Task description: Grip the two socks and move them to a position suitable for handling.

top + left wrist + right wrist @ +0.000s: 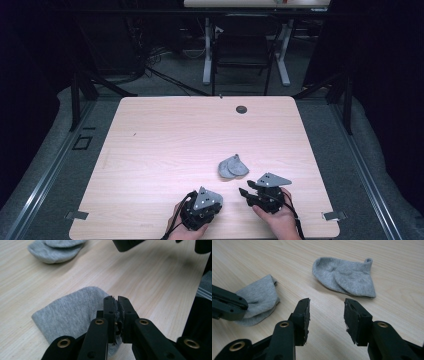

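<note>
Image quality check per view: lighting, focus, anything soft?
High view: tabletop evenly lit, surroundings nearly black, folded sock small, soft in detail. Left gripper view: the sock pinched by the left gripper is sharp, with blurrier far sock. Right gripper view: right gripper casts soft shadows; sock knit readable, no glare.
</note>
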{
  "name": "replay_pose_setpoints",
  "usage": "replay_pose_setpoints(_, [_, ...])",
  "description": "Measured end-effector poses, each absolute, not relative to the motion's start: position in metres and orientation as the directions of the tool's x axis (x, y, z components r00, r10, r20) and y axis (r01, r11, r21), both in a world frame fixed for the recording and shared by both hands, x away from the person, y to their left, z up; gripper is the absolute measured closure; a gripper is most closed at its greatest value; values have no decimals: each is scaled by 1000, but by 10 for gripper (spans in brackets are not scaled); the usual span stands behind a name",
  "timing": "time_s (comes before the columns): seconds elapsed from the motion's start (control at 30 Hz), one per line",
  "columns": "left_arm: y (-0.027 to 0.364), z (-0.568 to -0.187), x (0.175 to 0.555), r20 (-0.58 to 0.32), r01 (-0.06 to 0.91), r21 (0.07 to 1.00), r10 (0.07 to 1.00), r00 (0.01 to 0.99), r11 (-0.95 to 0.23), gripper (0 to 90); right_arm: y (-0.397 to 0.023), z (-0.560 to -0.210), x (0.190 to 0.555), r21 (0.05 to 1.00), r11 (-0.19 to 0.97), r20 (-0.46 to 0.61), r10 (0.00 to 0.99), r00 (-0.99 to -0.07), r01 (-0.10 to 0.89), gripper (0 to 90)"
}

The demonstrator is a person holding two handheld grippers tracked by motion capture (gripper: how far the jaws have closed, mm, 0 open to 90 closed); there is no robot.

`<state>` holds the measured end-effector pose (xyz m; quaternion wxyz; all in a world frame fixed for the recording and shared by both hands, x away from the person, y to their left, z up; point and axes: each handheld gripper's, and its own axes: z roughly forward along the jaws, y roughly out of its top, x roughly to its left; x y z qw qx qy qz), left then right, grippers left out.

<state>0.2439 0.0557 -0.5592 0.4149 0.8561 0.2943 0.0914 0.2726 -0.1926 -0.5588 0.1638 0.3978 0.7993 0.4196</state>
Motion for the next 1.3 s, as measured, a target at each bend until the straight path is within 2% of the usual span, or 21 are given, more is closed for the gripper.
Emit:
replay_pose_setpoints(0.17, [65, -546, 247, -113, 432, 795, 595, 796, -426, 866, -186, -558, 271, 790, 355, 71, 758, -649, 500, 639])
replay_pose_setpoints(0.23, [69, -541, 248, -116, 428, 805, 599, 792, -411, 867, -182, -558, 270, 783, 372, 72, 741, -667, 498, 693])
replay_pose_setpoints(0.27, [71, -539, 249, -117, 428, 808, 601, 791, -405, 867, -177, -558, 268, 777, 387, 73, 727, -683, 496, 756])
replay_pose_setpoints(0.3, [72, -537, 249, -121, 428, 812, 603, 789, -396, 867, -177, -558, 268, 777, 387, 73, 727, -683, 496, 756])
replay_pose_setpoints(0.43, [76, -532, 250, -146, 433, 826, 606, 782, -361, 867, -159, -559, 265, 767, 448, 48, 674, -737, 459, 863])
replay_pose_setpoints(0.5, [76, -531, 250, -140, 424, 832, 604, 785, -357, 867, -153, -560, 264, 766, 459, 46, 659, -750, 450, 883])
replay_pose_setpoints(0.93, [83, -531, 251, -155, 437, 833, 614, 774, -340, 866, -133, -575, 265, 713, 538, 61, 591, -804, 450, 889])
replay_pose_setpoints(1.3, [125, -536, 255, -122, 471, 809, 683, 720, -352, 862, -133, -577, 264, 702, 553, 50, 590, -806, 449, 893])
